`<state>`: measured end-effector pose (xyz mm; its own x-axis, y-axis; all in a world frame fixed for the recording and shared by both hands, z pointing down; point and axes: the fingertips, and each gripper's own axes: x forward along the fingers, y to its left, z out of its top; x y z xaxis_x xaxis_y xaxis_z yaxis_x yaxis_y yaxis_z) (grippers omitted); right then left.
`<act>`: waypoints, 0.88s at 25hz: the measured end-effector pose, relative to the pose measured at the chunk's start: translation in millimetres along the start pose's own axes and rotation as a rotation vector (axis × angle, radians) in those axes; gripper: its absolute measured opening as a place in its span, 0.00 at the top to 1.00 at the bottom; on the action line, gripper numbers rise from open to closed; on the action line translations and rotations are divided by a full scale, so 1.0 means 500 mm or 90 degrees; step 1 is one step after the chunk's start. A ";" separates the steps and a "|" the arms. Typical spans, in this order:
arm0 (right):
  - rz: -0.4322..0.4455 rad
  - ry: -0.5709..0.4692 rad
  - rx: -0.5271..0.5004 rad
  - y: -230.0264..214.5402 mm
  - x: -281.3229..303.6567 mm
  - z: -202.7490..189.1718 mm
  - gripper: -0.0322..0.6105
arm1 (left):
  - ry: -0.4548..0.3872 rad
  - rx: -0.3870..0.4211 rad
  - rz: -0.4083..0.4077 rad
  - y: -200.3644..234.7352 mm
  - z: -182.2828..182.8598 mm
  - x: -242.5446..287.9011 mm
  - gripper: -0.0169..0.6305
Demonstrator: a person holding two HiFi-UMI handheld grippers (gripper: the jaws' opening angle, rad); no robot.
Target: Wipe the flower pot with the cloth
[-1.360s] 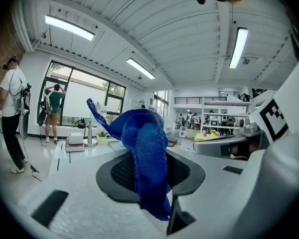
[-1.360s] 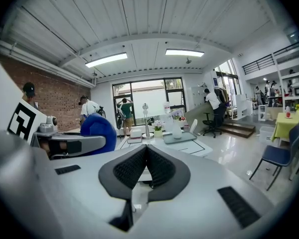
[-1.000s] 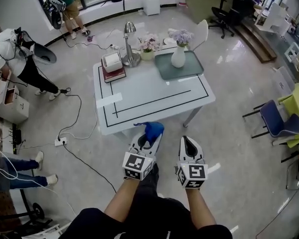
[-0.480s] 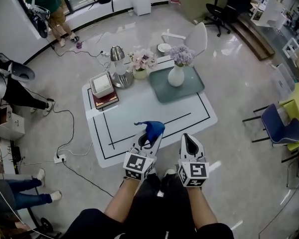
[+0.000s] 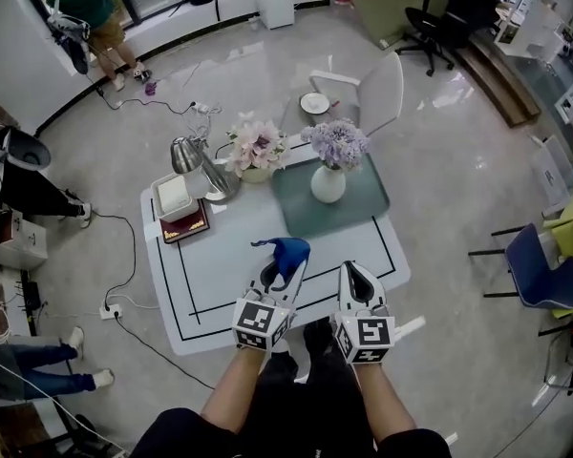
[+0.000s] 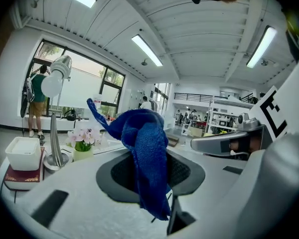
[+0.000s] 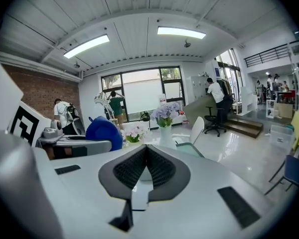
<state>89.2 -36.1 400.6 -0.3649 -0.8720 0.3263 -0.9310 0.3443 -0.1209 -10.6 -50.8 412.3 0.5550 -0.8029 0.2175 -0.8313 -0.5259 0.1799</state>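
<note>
Flower pot (image 5: pixel 328 185) stands well ahead of both grippers. The left gripper (image 5: pixel 286 263) clamps the cloth (image 5: pixel 291 247), ready for wiping, and the right gripper (image 5: pixel 351 268) is closed and empty.

Cloth (image 6: pixel 147 148) fills left tool (image 6: pixel 152 173) jaws, pad contact not visible. Flower pot (image 5: pixel 257 175) mostly under its blooms. Worktop (image 5: pixel 186 284) near edge partly behind left tool.

Flower pot (image 5: pixel 256 173) left of vase (image 5: pixel 328 183) on tray (image 5: pixel 365 204).
</note>
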 end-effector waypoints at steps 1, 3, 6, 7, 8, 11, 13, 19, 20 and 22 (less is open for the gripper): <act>0.006 0.002 -0.002 -0.017 0.016 0.008 0.94 | 0.000 -0.001 0.005 0.005 0.004 0.022 0.79; 0.021 0.004 -0.008 -0.045 0.049 0.021 0.94 | 0.000 0.000 0.015 0.016 0.011 0.063 0.79; 0.038 0.011 -0.012 -0.084 0.097 0.027 0.94 | 0.003 -0.001 0.029 0.031 0.012 0.117 0.79; 0.041 0.012 -0.011 -0.096 0.110 0.028 0.94 | 0.003 -0.001 0.032 0.037 0.011 0.135 0.79; 0.043 0.013 -0.008 -0.106 0.122 0.027 0.94 | 0.004 -0.001 0.035 0.044 0.009 0.151 0.79; 0.050 0.022 0.000 -0.128 0.153 0.013 0.94 | 0.007 -0.003 0.042 0.069 -0.004 0.201 0.79; 0.052 0.030 0.001 -0.137 0.176 0.003 0.94 | 0.002 -0.008 0.043 0.092 -0.011 0.235 0.79; 0.046 0.037 -0.011 -0.161 0.250 -0.015 0.94 | -0.019 -0.007 0.028 0.165 -0.011 0.321 0.79; 0.043 0.039 -0.006 -0.166 0.262 -0.022 0.94 | -0.022 -0.005 0.027 0.176 -0.011 0.333 0.79; 0.036 0.046 -0.002 -0.174 0.283 -0.039 0.94 | -0.028 -0.004 0.024 0.199 -0.012 0.358 0.79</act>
<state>118.7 -182.9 475.6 -0.4158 -0.8237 0.3855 -0.9087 0.3937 -0.1389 6.1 -245.1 474.8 0.5215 -0.8338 0.1813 -0.8512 -0.4936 0.1784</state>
